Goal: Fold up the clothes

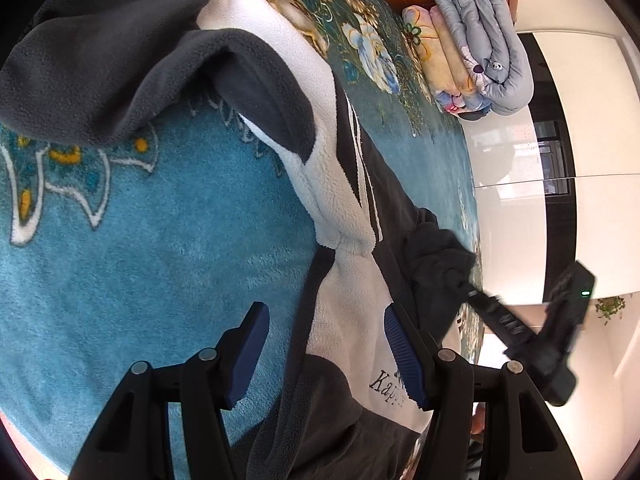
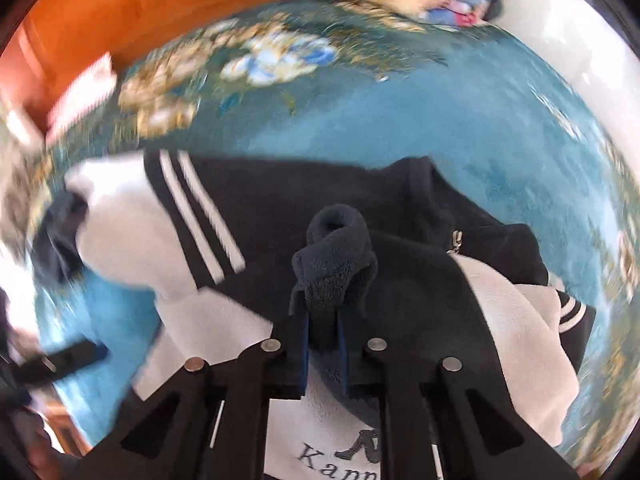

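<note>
A black and white fleece jacket (image 1: 332,208) with white stripes and a "Kappa" logo lies spread on a blue flowered blanket (image 1: 160,264). My left gripper (image 1: 326,356) is open and empty, its blue pads either side of the jacket's white chest panel. My right gripper (image 2: 323,340) is shut on a bunched fold of the jacket's dark fleece (image 2: 336,256), held over the jacket body (image 2: 280,200). The right gripper also shows at the right of the left wrist view (image 1: 472,294), at the dark fabric.
Folded quilts (image 1: 476,40) are stacked at the far end of the bed by a wooden headboard (image 2: 120,8). A white wall and dark cabinet (image 1: 560,152) lie beyond the bed edge.
</note>
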Motion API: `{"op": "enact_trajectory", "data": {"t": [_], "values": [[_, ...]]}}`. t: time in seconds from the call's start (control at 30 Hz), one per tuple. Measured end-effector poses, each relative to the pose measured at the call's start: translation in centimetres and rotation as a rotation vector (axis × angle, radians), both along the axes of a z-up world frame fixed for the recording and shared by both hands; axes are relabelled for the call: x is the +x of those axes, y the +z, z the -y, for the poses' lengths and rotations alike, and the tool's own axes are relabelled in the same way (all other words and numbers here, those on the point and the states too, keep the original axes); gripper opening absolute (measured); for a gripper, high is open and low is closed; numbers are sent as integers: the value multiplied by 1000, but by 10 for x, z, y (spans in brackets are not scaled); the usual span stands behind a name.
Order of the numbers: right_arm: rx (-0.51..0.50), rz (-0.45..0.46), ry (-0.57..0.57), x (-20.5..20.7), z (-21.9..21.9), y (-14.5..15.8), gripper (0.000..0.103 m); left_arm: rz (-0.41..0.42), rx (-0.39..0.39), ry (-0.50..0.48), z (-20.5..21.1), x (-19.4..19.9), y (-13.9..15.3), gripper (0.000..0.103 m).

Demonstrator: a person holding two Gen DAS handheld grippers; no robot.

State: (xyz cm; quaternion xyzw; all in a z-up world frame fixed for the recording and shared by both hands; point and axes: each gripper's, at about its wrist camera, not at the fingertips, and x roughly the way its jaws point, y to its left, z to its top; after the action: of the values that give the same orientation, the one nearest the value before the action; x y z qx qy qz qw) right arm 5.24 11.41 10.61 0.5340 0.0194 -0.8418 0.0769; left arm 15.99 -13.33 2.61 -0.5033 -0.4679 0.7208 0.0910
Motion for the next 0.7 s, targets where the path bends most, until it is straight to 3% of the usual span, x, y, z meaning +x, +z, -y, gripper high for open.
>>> {"op": "enact_trajectory", "data": {"t": [0.03, 0.13, 0.2, 0.27, 0.33, 0.4, 0.47, 0.53, 0.63, 0.7], "values": [[-41, -13, -26, -2, -4, 8, 10, -2, 2, 3, 1, 0, 0, 64], [-115, -163, -39, 10, 5, 48, 11, -9, 6, 19, 5, 1, 1, 64], [-79, -231, -32, 17, 20, 55, 11, -4, 9, 19, 5, 1, -1, 64], [-15, -174, 13, 16, 38, 33, 12, 1, 7, 17, 5, 1, -2, 64], [-5, -31, 40, 12, 48, -6, 12, 3, -1, 17, 7, 2, -2, 64], [-42, 78, 53, 15, 51, -36, 12, 4, -11, 20, 9, 3, -1, 64], [-69, 127, 63, 18, 52, -48, 16, 0, -6, 31, 12, 5, -1, 64], [-81, 145, 77, 20, 50, -50, 19, 2, -11, 36, 14, 6, -2, 64], [-167, 141, 85, 25, 41, -35, 34, 13, -40, 63, 19, 8, -3, 64], [-201, 100, 73, 34, 29, -19, 40, 10, -81, 126, 29, 13, 2, 64]]}}
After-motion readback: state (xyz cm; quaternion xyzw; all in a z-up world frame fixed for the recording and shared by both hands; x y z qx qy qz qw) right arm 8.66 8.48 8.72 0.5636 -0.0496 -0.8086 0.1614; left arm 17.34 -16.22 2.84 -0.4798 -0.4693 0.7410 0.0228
